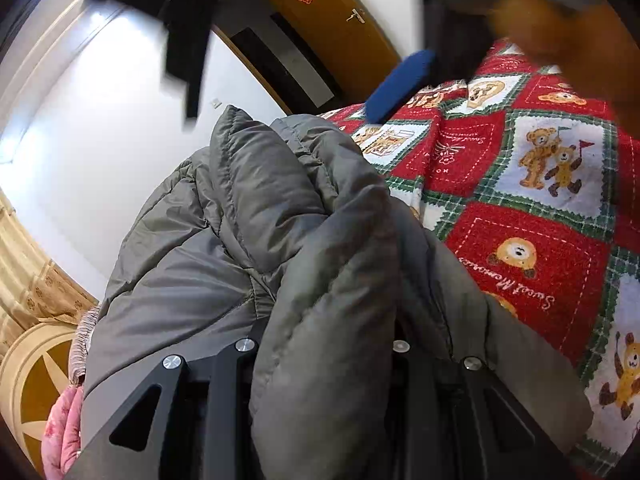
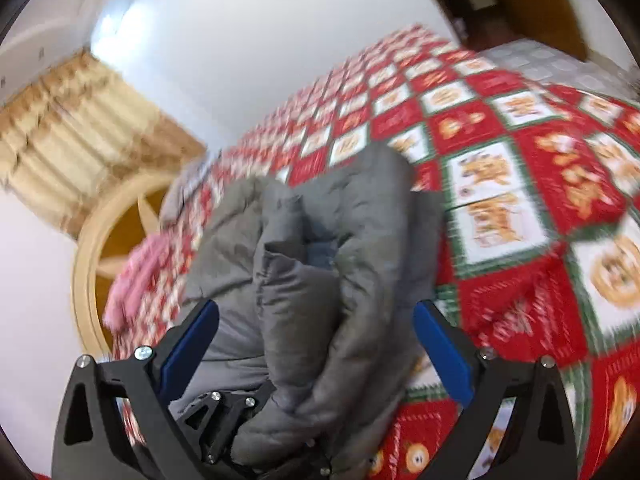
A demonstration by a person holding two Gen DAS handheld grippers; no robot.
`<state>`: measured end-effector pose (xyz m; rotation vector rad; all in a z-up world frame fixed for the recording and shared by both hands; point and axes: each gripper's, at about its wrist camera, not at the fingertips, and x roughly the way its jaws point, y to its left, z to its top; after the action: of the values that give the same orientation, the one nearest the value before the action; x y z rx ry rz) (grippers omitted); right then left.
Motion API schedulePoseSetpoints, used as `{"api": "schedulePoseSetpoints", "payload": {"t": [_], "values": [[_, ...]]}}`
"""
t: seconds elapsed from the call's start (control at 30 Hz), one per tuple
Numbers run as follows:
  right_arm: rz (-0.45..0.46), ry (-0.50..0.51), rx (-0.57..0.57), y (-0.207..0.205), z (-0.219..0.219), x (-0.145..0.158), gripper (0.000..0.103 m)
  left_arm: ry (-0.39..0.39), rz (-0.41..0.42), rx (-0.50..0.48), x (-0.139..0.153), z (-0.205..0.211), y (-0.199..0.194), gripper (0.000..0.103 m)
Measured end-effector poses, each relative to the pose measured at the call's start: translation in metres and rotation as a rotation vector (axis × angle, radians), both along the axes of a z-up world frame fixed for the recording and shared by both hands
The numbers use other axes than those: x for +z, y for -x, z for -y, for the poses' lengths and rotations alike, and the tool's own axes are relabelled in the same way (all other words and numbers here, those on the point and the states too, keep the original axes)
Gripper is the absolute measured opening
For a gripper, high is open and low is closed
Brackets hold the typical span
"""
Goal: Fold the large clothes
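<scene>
Clearly the grey puffer jacket (image 1: pixel 248 240) is light, soft and springy: quilted, slick shell fabric that will slide and puff back open after each fold (my guess from its sheen and loft). It lies bunched on the bear-print quilt (image 1: pixel 520 184) covering the bed. The left gripper (image 1: pixel 324 344) pinches a thick padded fold, its jaws buried in fabric. The right gripper (image 2: pixel 316 344) has its blue pads (image 2: pixel 192 340) spread wide on either side of the bundle, touching nothing. Best holds look like a seam or hem edge, gathering several layers deep. A pink cloth (image 2: pixel 132 280) sits near the headboard (image 2: pixel 104 248).
</scene>
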<state>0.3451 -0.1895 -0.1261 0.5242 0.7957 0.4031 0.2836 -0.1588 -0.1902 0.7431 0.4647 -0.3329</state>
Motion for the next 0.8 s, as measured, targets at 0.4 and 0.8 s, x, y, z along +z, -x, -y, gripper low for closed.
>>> {"api": "schedulePoseSetpoints", "payload": {"t": [0.4, 0.8], "values": [[-0.113, 0.071, -0.013, -0.016, 0.000, -0.038, 0.024, 0.279, -0.210, -0.141, 0.063, -0.068, 0.045, 0.074], [-0.087, 0.067, -0.112, 0.017, -0.006, -0.059, 0.024, 0.736, -0.318, 0.357, 0.125, -0.212, -0.080, 0.085]]}}
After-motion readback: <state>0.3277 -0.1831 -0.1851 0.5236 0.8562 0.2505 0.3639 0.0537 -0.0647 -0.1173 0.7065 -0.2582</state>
